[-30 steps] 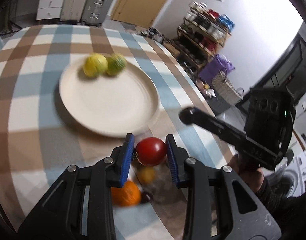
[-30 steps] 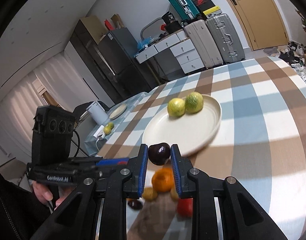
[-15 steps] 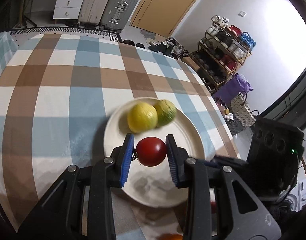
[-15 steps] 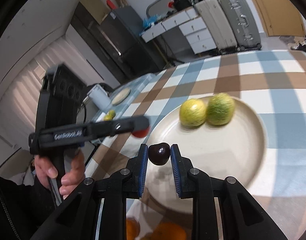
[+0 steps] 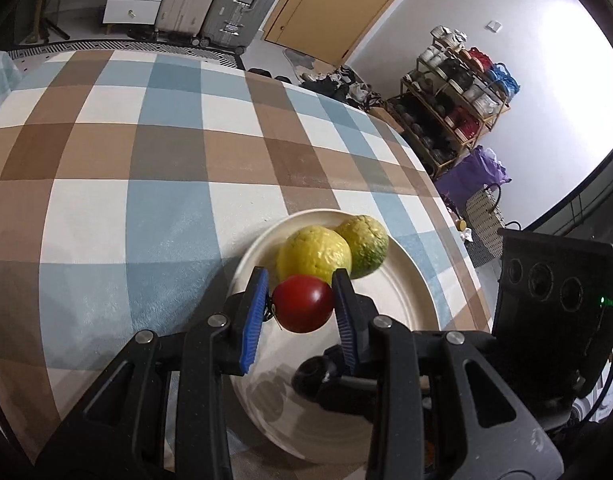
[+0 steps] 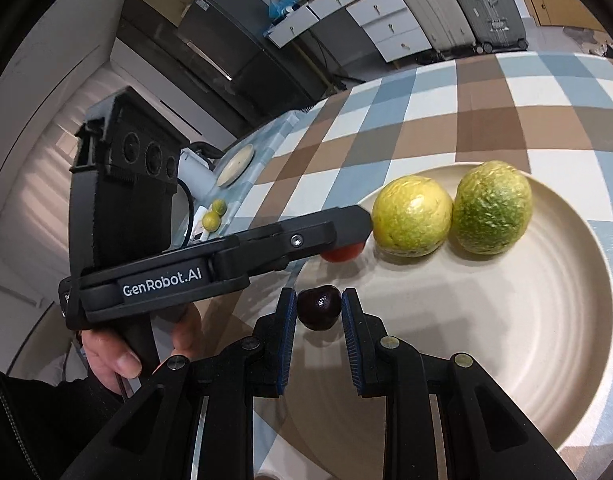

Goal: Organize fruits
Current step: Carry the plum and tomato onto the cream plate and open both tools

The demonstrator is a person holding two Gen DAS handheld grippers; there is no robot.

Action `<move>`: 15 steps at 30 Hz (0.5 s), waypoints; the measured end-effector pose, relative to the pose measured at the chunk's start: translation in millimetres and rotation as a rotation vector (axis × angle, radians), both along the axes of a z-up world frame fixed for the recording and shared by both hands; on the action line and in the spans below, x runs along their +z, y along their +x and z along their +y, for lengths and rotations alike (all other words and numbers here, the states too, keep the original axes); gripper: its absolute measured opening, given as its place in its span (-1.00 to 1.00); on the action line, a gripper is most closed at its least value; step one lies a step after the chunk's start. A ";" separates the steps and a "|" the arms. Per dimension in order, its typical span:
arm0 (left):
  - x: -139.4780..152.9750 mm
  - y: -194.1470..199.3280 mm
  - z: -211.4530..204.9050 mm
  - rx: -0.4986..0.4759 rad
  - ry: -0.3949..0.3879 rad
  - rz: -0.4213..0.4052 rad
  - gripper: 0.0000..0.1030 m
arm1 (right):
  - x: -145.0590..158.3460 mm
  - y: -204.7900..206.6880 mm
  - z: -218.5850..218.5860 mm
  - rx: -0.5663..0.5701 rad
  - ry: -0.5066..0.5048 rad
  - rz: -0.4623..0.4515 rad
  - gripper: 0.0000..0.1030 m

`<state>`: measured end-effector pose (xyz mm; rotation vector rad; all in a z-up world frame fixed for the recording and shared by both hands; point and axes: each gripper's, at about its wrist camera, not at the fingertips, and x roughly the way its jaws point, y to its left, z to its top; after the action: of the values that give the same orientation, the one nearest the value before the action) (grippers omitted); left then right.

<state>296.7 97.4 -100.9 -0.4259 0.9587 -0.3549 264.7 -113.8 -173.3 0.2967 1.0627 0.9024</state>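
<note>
The left gripper has its blue-padded jaws clamped on a round red tomato, held above the near part of a round cream ceramic plate. The right gripper has its jaws nearly closed, gripping a small dark purple plum-like fruit over the same plate's near-left part. Two rough-skinned citrus fruits lie touching at the plate's far side: a yellow one and a greener one. The plate rests on a bench under a blue, brown and white checked cloth. A person's hand grips the left gripper's handle.
</note>
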 end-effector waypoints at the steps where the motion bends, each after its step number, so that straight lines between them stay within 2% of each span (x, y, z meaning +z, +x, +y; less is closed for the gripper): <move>1: 0.0 0.4 0.5 0.003 -0.003 0.001 -0.42 | -0.8 0.2 2.2 0.004 -0.004 0.005 -0.54; 7: 2.9 2.1 2.2 0.012 -0.006 0.004 -0.40 | 1.7 1.6 16.2 0.035 -0.041 -0.020 -0.49; 8: 2.9 1.6 2.9 0.011 -0.018 0.007 -0.39 | 2.9 1.0 15.8 0.026 -0.048 -0.029 -0.41; 10: 3.6 0.0 5.1 0.021 -0.026 0.018 -0.27 | 4.9 -0.4 13.2 0.007 -0.057 -0.041 0.10; 12: 8.0 -5.8 10.0 0.049 -0.027 0.017 -0.26 | 8.7 -4.6 7.3 -0.001 -0.040 -0.051 0.31; 14: 14.9 -12.5 12.9 0.062 -0.026 0.002 -0.26 | 14.2 -9.7 0.6 -0.004 -0.031 -0.061 0.34; 15: 21.0 -18.4 13.5 0.067 -0.022 -0.008 -0.26 | 17.0 -13.0 -2.8 -0.007 -0.031 -0.064 0.45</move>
<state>278.4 110.9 -79.9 -0.4752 0.9308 -0.3063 251.7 -116.6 -156.3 0.2441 1.0151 0.8835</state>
